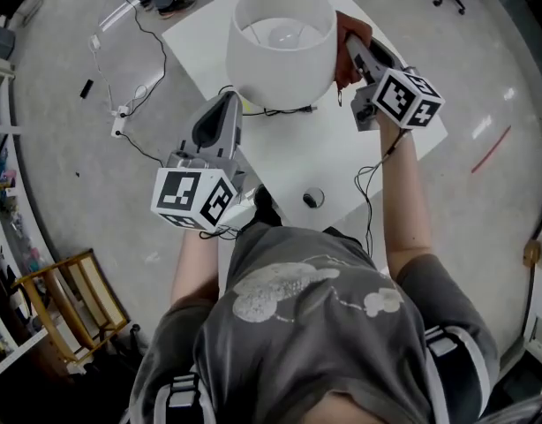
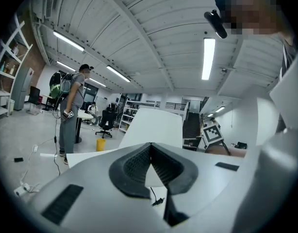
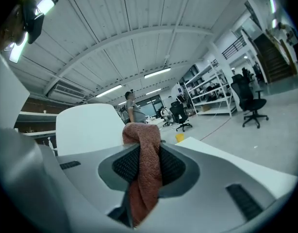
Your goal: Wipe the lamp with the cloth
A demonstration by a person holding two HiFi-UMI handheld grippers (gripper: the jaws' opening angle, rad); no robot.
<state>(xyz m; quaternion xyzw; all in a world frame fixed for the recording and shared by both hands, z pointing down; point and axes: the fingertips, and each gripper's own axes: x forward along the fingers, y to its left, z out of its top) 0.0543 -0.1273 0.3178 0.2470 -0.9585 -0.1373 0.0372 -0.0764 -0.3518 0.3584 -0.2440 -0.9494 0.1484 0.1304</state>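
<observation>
Lamp (image 1: 282,47) with a white drum shade stands on the white table (image 1: 342,162). My right gripper (image 1: 355,51) sits at the shade's right side, its jaws clamped on a reddish-brown cloth (image 3: 144,169) that lies between gripper and shade, up against the shade. My left gripper (image 1: 227,102) hangs just beside the shade's lower left edge, jaws together on nothing.

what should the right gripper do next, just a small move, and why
Probably slide the right gripper a little way around the shade, pressing lightly. Its jaws are shut on the cloth, and in the head view the cloth sits at the shade's right side, so a wiping stroke looks due.
</observation>
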